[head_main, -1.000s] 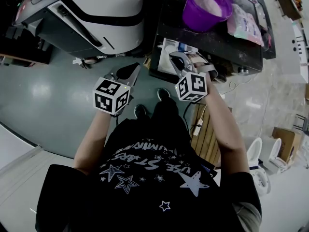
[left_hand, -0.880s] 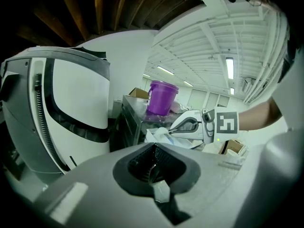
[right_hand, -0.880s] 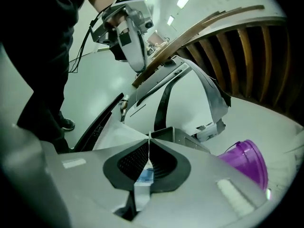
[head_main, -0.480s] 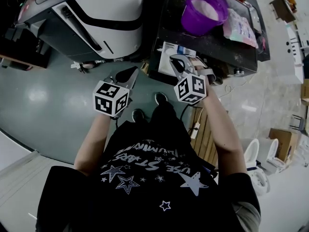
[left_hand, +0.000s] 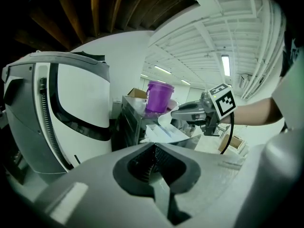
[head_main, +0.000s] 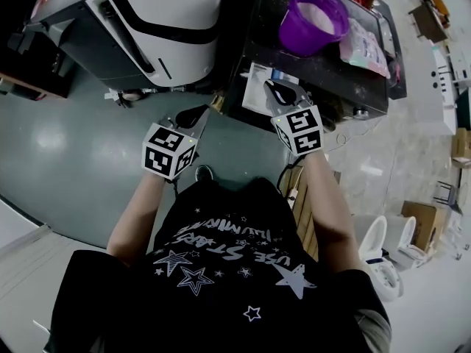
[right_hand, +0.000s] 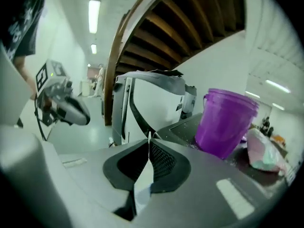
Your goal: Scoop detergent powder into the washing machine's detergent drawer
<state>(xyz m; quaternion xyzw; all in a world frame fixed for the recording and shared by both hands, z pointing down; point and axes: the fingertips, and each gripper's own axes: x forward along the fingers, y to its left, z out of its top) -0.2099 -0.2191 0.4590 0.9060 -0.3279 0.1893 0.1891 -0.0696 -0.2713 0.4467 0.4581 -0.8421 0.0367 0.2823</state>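
A purple bucket (head_main: 313,20) of white powder stands on a dark machine (head_main: 346,68); it also shows in the left gripper view (left_hand: 159,96) and the right gripper view (right_hand: 225,122). The white detergent drawer (head_main: 257,79) sticks out open from that machine's front. My right gripper (head_main: 274,87) hovers over the drawer, shut on a white scoop (left_hand: 166,119) whose handle (right_hand: 142,184) runs between the jaws. My left gripper (head_main: 202,112) hangs over the floor to the left, shut and empty (left_hand: 153,148).
A white and dark washing machine (head_main: 162,20) stands at the upper left. A detergent bag (head_main: 364,39) lies right of the bucket. A wooden pallet (head_main: 309,197) and white toilets (head_main: 383,248) are at the right. Grey-green floor (head_main: 66,138) spreads left.
The right gripper with the scoop has moved slightly forward and right, over the drawer. The person has stepped closer. The left gripper has barely moved.
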